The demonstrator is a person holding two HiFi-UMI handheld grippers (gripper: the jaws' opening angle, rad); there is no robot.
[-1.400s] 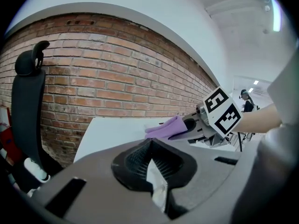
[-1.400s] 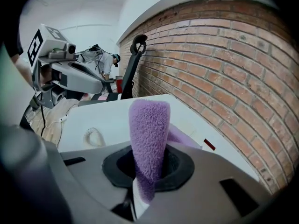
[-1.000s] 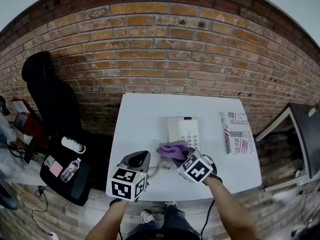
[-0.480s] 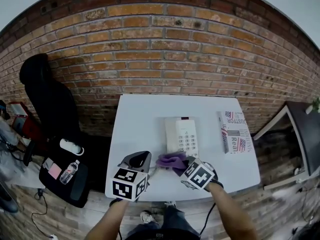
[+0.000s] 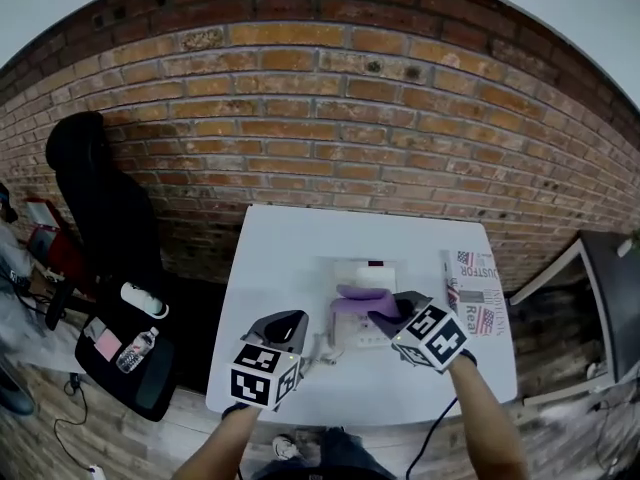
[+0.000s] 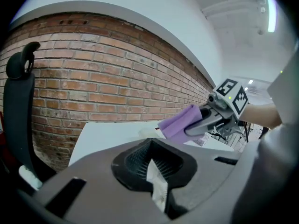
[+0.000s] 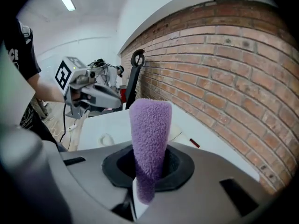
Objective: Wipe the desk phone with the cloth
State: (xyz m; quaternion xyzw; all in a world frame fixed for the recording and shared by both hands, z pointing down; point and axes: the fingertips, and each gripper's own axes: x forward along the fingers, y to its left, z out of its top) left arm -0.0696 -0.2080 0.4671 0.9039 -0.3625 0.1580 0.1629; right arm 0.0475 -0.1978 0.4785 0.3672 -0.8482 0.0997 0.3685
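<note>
Desk phone, purple cloth in right gripper, "Real" on pack

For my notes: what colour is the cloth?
The cloth is purple; right gripper view shows it best.

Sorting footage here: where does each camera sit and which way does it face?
Head view: on head, looks down at table, phone; forearms, left gripper, right gripper show.
Left gripper view: rides left gripper, looks along its shut jaws toward wall, right gripper.
Right gripper view: rides right gripper, looks along jaws shut on cloth toward left gripper.
Shared: gripper views both show cloth, wall.
</note>
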